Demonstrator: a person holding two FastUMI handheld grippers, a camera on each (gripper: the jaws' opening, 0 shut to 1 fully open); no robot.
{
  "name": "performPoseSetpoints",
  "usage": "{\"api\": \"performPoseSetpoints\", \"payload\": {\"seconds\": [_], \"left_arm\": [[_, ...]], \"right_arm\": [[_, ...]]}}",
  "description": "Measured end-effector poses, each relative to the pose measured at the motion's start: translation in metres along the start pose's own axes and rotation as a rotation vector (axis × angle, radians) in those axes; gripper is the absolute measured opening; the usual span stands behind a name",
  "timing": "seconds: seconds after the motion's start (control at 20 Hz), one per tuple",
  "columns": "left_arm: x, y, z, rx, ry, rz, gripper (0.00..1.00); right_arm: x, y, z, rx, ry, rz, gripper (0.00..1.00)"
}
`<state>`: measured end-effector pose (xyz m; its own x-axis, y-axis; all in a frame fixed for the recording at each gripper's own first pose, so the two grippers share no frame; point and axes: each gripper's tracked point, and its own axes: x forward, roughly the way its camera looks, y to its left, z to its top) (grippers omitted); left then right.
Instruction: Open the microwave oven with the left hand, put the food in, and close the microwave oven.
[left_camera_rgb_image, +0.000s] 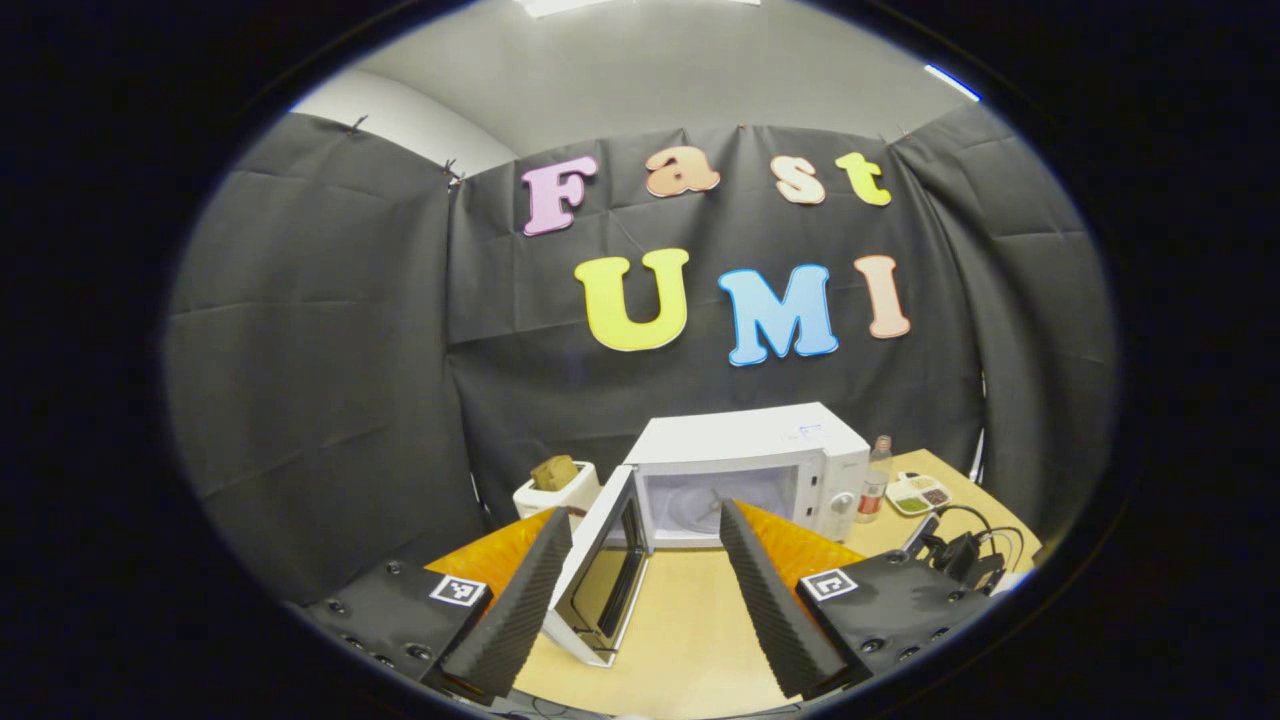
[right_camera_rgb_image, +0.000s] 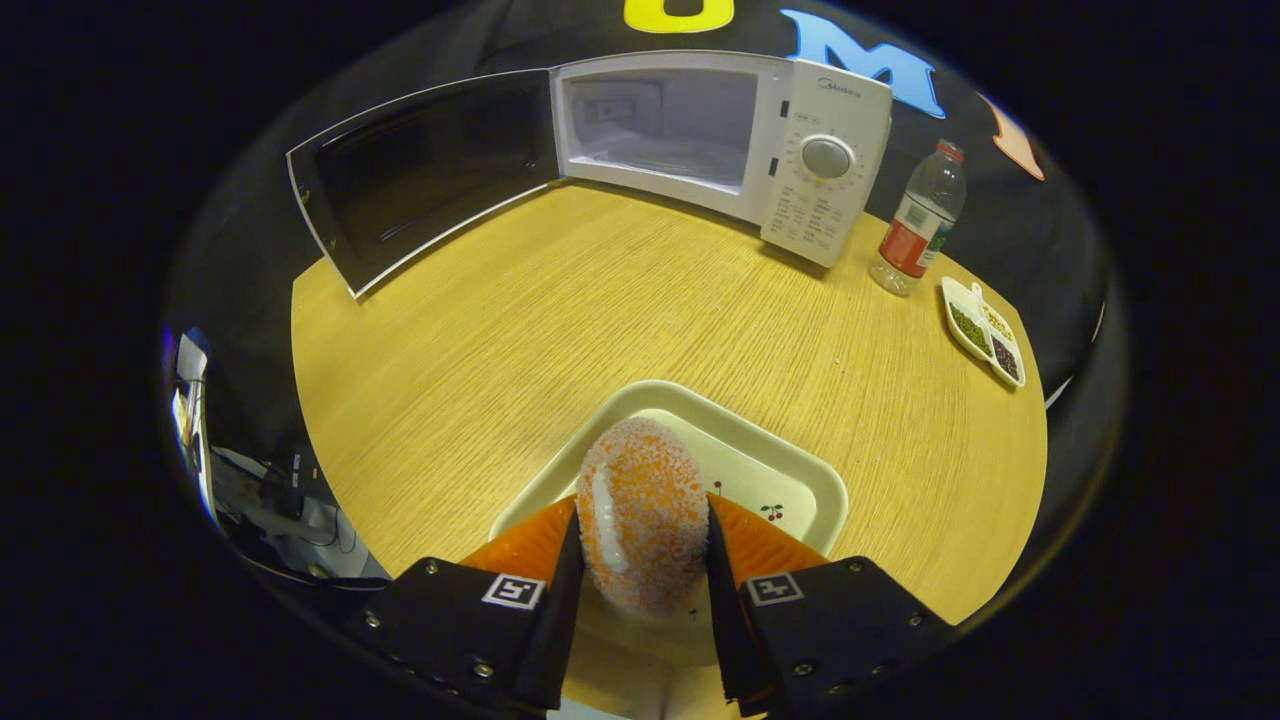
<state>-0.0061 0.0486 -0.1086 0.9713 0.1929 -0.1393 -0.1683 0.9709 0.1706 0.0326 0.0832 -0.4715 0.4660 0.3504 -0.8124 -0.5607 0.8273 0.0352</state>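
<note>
Right gripper is sitting nearest the lens in the right gripper view, both fingers pressing on the sides of the food, a sugar-coated orange donut standing on edge with a white streak on its left side. Food is sitting over the tray, a pale cream tray lying on the near part of the table; cannot tell whether the food is touching the tray or hanging just above it. Far across the table the microwave is standing with its door swinging wide open to the left, cavity showing white inside. Bottle with a red label is standing just right of the microwave, and a divided dish of small dark and green bits is lying near the right table edge.

Left gripper in the left gripper view is holding nothing, fingers spread wide apart, hanging near the open door, which is showing between the fingers. Microwave is standing beyond, bottle and dish to its right. White box with a brown lump on top is sitting left of the microwave. Black cables are lying at the right table edge.
</note>
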Motion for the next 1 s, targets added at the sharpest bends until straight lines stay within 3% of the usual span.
{"api": "performPoseSetpoints", "payload": {"seconds": [0.3, 0.6, 0.9, 1.0], "left_arm": [[0.011, 0.015, -0.009, 0.011, 0.005, -0.028, 1.00], [0.028, 0.026, -0.016, 0.001, 0.008, -0.093, 1.00], [0.039, 0.045, -0.026, 0.017, 0.017, -0.140, 1.00], [0.040, 0.048, -0.026, 0.024, 0.015, -0.157, 1.00]], "right_arm": [[-0.028, 0.001, 0.043, 0.114, -0.058, 0.018, 0.59], [-0.064, 0.048, 0.136, 0.355, -0.207, 0.173, 0.58], [-0.068, 0.078, 0.215, 0.547, -0.351, 0.254, 0.58], [-0.062, 0.078, 0.236, 0.617, -0.396, 0.248, 0.58]]}}
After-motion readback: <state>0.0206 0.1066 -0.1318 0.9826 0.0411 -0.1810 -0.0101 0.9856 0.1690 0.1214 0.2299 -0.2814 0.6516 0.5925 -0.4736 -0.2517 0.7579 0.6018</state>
